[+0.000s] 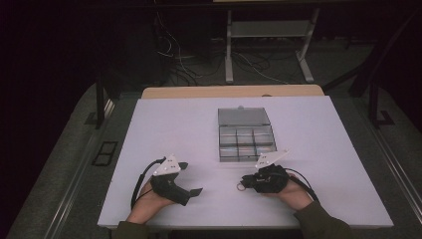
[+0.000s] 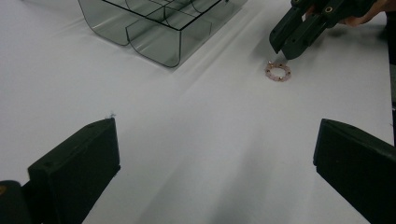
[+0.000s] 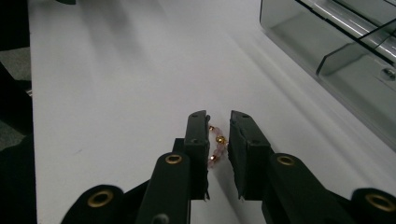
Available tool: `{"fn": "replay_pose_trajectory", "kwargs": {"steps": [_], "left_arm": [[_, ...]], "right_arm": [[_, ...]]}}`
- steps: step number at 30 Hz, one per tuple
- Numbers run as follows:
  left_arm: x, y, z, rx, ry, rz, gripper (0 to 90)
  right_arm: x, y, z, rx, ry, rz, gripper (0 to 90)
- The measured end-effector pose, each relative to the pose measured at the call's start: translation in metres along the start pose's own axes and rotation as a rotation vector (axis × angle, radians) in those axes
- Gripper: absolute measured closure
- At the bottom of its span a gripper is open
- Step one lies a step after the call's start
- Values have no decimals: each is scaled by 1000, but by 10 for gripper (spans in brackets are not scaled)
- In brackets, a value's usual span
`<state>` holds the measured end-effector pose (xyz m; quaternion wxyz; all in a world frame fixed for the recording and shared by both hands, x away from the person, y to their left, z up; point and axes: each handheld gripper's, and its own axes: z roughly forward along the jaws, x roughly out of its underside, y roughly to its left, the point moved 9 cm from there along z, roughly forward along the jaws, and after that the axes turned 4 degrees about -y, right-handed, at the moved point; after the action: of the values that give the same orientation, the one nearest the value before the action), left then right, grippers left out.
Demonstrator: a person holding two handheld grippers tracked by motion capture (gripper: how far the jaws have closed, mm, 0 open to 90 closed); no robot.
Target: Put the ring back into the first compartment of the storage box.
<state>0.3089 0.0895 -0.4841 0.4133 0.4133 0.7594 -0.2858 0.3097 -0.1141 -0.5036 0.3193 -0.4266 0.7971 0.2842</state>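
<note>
A small ring of pink and gold beads [image 2: 278, 71] lies on the white table in front of the person's right hand. My right gripper [image 1: 244, 183] points left, and its two black jaws stand almost together with one side of the bead ring [image 3: 218, 140] pinched between the pads. In the left gripper view the right gripper [image 2: 286, 46] has its tips down on the ring's far edge. My left gripper [image 1: 191, 178] rests at the front left with its jaws wide apart and nothing between them [image 2: 215, 154].
A clear grey compartment box [image 1: 221, 149] with its lid folded back sits at the table's middle, just beyond the right gripper [image 3: 299, 42]. The white tabletop [image 1: 169, 129] spreads out around it. Cables and metal stand legs [image 1: 229, 59] lie on the floor beyond the far edge.
</note>
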Motion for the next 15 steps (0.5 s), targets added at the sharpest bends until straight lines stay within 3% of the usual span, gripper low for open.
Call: {"fn": "replay_pose_trajectory", "kwargs": {"steps": [15], "left_arm": [[0,0,1,2,4,2,0]], "right_arm": [[6,0,7,16,36,-7,812]]}}
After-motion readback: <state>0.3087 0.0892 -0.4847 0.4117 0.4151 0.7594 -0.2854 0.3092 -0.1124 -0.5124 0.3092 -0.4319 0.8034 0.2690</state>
